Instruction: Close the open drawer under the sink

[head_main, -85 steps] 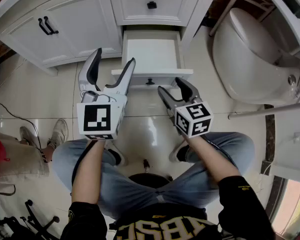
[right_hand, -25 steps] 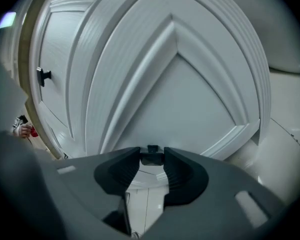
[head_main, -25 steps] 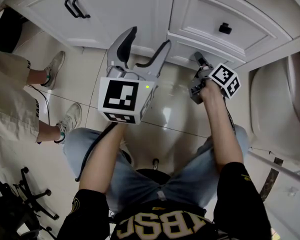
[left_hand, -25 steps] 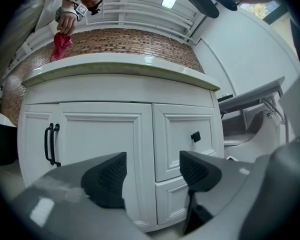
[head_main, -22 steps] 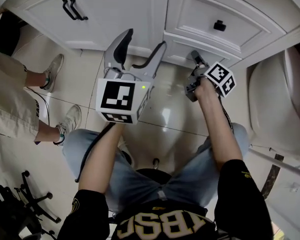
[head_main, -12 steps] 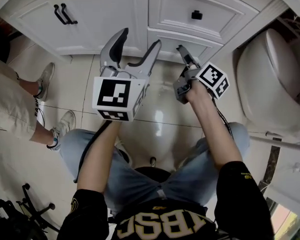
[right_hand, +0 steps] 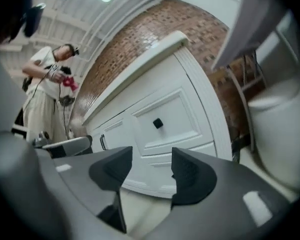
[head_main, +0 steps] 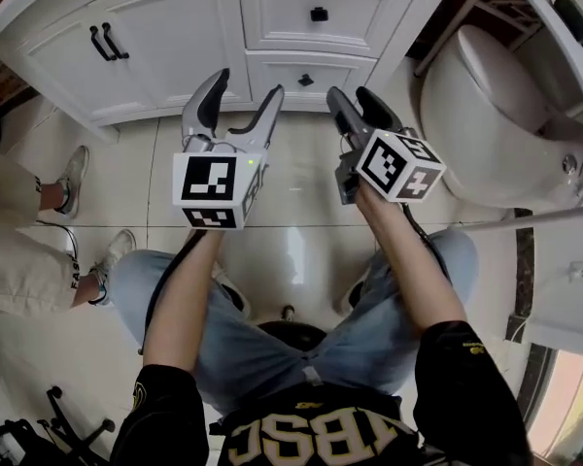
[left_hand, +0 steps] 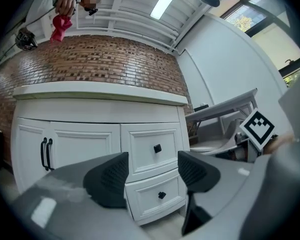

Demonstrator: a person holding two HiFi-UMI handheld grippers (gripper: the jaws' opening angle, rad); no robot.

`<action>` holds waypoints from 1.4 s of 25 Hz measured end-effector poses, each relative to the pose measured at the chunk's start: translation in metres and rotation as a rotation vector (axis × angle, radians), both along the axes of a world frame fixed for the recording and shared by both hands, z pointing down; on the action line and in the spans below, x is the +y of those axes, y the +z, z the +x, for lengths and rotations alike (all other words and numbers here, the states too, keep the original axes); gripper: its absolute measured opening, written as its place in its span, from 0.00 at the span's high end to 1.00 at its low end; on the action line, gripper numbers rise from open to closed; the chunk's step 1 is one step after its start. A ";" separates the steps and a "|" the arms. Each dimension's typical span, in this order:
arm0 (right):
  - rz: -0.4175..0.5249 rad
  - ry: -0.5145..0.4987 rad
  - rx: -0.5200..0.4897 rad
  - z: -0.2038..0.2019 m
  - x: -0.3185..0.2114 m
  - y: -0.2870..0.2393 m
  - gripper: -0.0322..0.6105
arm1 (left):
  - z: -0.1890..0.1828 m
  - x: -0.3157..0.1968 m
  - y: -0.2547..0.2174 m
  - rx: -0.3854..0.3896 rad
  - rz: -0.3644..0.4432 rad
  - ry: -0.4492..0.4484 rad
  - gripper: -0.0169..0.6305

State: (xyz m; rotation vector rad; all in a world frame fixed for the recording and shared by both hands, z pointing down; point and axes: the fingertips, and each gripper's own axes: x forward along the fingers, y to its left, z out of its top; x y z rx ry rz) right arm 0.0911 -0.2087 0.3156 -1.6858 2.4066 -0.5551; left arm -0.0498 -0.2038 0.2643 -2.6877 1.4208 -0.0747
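The lower drawer (head_main: 309, 72) under the sink counter sits flush in the white cabinet, its black knob showing, below the upper drawer (head_main: 316, 13). In the left gripper view the lower drawer (left_hand: 157, 194) shows closed between the jaws. My left gripper (head_main: 245, 87) hangs open just before the cabinet, with nothing in it. My right gripper (head_main: 348, 95) is beside it, a short way back from the drawer front. Its jaws stand apart and are closing a little, with nothing between them. The right gripper (right_hand: 151, 159) points level at the drawers, touching nothing.
A white toilet (head_main: 486, 115) stands to the right of the cabinet. The double doors (head_main: 126, 47) with black handles are on the left. A person (head_main: 19, 250) stands at the left on the tiled floor. My knees and a stool (head_main: 287, 333) are below.
The drawer stood pulled out in the earliest frame and is now flush. Over the last second the right gripper lifted off the drawer front, rolled and opened; the left gripper shifted slightly.
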 end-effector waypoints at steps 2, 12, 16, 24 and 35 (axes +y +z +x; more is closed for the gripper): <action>0.088 0.039 0.164 0.010 0.016 -0.014 0.57 | 0.001 0.011 -0.001 -0.012 0.010 0.014 0.49; 0.238 0.166 0.489 0.044 0.078 -0.036 0.54 | -0.017 0.025 0.009 0.051 0.002 -0.087 0.47; 0.209 0.199 0.438 0.066 0.084 -0.030 0.54 | -0.008 0.030 0.024 0.088 -0.044 -0.094 0.47; 0.227 0.162 0.351 0.053 0.085 -0.041 0.54 | 0.004 0.034 0.028 0.013 -0.005 -0.073 0.47; 0.161 0.149 0.395 0.060 0.081 -0.019 0.55 | 0.017 0.033 0.031 0.009 -0.022 -0.032 0.48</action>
